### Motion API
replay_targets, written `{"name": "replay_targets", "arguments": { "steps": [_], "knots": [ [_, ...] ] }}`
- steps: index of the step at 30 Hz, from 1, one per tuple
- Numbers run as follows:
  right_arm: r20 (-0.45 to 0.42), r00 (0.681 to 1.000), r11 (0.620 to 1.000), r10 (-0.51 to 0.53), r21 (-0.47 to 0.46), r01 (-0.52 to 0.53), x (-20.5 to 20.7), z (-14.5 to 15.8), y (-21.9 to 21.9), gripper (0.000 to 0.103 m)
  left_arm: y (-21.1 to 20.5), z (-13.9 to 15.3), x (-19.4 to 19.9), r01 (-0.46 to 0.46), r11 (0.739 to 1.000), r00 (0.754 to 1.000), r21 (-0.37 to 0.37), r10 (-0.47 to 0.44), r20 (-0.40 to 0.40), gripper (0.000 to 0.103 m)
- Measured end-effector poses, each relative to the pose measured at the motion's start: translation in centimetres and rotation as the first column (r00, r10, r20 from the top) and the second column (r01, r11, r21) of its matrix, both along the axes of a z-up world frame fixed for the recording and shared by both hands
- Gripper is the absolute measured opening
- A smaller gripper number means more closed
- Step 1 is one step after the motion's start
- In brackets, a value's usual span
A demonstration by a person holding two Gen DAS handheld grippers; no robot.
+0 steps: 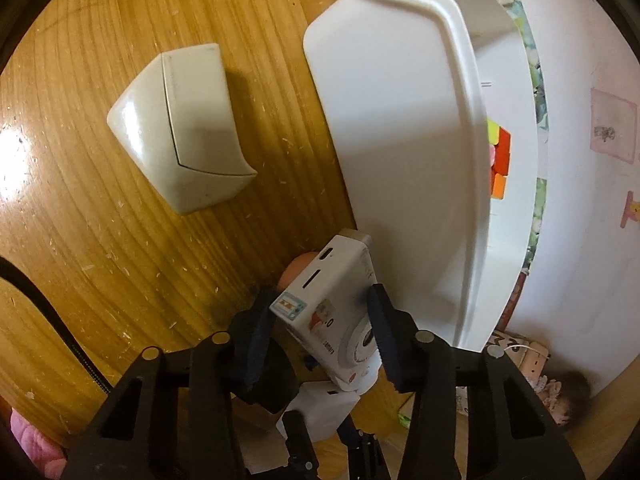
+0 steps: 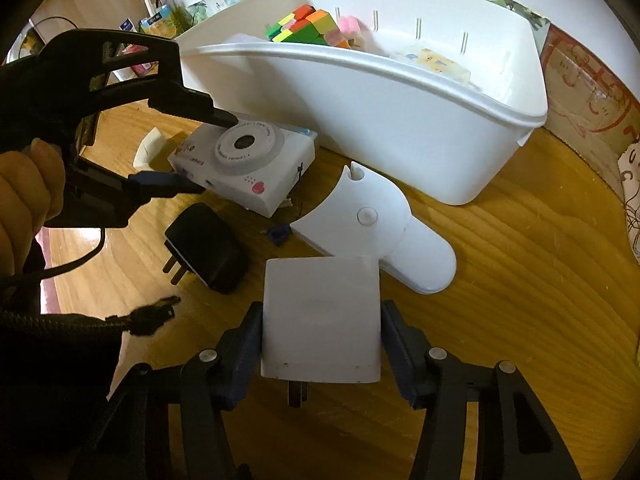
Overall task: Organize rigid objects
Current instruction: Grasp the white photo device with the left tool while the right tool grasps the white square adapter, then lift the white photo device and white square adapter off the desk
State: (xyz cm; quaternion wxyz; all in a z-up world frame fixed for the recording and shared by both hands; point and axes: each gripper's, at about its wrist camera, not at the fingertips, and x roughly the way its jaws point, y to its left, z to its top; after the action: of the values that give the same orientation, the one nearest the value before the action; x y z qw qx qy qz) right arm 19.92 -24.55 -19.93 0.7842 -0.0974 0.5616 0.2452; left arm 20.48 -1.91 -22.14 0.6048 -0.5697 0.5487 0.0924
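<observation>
Now both your grippers grip: left gripper (image 1: 326, 312) pinches the toy camera (image 2: 244, 164), right gripper (image 2: 320, 344) the white block (image 2: 320, 320); bin (image 2: 400, 120) at twelve o'clock.

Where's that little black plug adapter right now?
In the right wrist view the black plug adapter lies on the wooden table, left of centre, just below the toy camera and left of the white block.

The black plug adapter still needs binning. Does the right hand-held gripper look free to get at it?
Probably not yet: the right hand-held gripper is shut on the white charger block. The black plug adapter lies uncovered on the table, just left.
</observation>
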Motion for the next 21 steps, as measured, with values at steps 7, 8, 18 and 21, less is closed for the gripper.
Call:
{"name": "replay_targets", "arguments": {
  "steps": [7, 8, 18, 21],
  "knots": [
    [-0.009, 1.000, 1.000, 0.014, -0.009, -0.014, -0.1, -0.1, 0.4, 0.057, 0.7, 1.6, -0.8, -0.009, 1.000, 0.996, -0.010, 0.010, 0.084, 0.027],
    [-0.011, 1.000, 1.000, 0.015, -0.011, -0.015, -0.2, -0.1, 0.3, 0.057, 0.8, 1.7, -0.9, -0.007, 1.000, 0.996, -0.008, 0.008, 0.090, 0.024],
    [-0.049, 0.998, 0.999, -0.036, 0.004, 0.037, -0.1, -0.3, -0.3, 0.057, 0.9, 3.4, -3.3, -0.004, 1.000, 0.994, -0.001, 0.004, 0.113, 0.021],
    [-0.043, 0.997, 0.998, -0.060, 0.016, 0.061, -0.4, 0.2, -0.9, 0.057, 0.8, 4.0, -4.2, 0.000, 1.000, 0.991, 0.010, -0.001, 0.131, 0.021]
  ]
}}
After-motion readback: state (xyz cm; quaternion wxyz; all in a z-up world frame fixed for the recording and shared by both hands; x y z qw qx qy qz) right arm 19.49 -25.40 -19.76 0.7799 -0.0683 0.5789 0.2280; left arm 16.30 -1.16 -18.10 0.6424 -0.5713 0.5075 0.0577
